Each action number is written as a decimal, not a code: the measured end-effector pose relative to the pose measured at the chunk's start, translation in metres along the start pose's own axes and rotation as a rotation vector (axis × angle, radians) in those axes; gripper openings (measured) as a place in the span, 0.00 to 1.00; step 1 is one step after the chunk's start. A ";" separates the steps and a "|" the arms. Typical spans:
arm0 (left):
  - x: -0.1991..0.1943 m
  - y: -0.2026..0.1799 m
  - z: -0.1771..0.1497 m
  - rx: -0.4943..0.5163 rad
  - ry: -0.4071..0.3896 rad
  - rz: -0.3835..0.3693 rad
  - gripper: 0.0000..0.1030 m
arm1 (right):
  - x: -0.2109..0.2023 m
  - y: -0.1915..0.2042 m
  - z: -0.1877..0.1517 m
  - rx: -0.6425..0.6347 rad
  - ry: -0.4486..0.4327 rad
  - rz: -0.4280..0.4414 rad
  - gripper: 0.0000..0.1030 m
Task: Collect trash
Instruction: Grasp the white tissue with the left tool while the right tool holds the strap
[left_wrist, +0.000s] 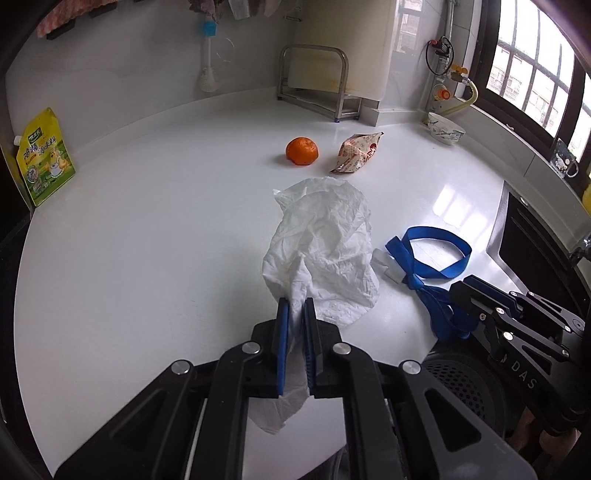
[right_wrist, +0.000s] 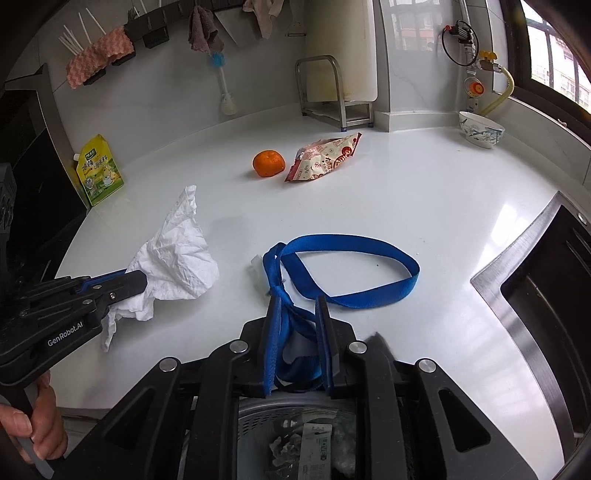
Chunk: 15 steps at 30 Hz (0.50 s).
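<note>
My left gripper (left_wrist: 295, 306) is shut on a crumpled white tissue (left_wrist: 325, 240), which hangs lifted over the white counter (left_wrist: 147, 258). From the right wrist view the same tissue (right_wrist: 177, 258) trails from the left gripper (right_wrist: 140, 282). My right gripper (right_wrist: 297, 302) is shut on a knotted blue strap (right_wrist: 354, 266), whose loop still lies on the counter (right_wrist: 443, 221). The strap (left_wrist: 432, 254) and right gripper (left_wrist: 458, 291) show at the right of the left wrist view. An orange (left_wrist: 301, 150) (right_wrist: 268, 163) and a crumpled snack wrapper (left_wrist: 357, 152) (right_wrist: 325, 157) lie farther back.
A trash bin (right_wrist: 295, 439) with litter inside sits below the counter edge under the right gripper. A yellow-green pouch (left_wrist: 46, 157) stands at the left, a metal rack (left_wrist: 314, 81) at the back wall, a bowl (right_wrist: 480, 129) at the back right, a black stove (right_wrist: 546, 288) at the right.
</note>
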<state>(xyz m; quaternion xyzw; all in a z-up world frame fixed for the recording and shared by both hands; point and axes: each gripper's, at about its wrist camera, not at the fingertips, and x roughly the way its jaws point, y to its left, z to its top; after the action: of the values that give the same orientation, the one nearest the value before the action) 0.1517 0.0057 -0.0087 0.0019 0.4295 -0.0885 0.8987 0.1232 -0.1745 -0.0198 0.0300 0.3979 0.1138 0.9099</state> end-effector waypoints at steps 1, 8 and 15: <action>-0.004 -0.003 -0.004 0.006 -0.001 -0.004 0.09 | -0.004 0.000 -0.004 0.002 -0.002 -0.002 0.17; -0.022 -0.012 -0.027 0.023 -0.010 -0.008 0.09 | -0.025 -0.007 -0.026 0.042 -0.023 -0.002 0.12; -0.034 -0.007 -0.033 0.012 -0.032 0.002 0.09 | -0.028 -0.014 -0.020 0.056 -0.067 0.045 0.43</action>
<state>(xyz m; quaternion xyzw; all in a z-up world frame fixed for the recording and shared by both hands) 0.1042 0.0067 -0.0033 0.0063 0.4143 -0.0904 0.9056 0.0930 -0.1947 -0.0154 0.0684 0.3692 0.1222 0.9187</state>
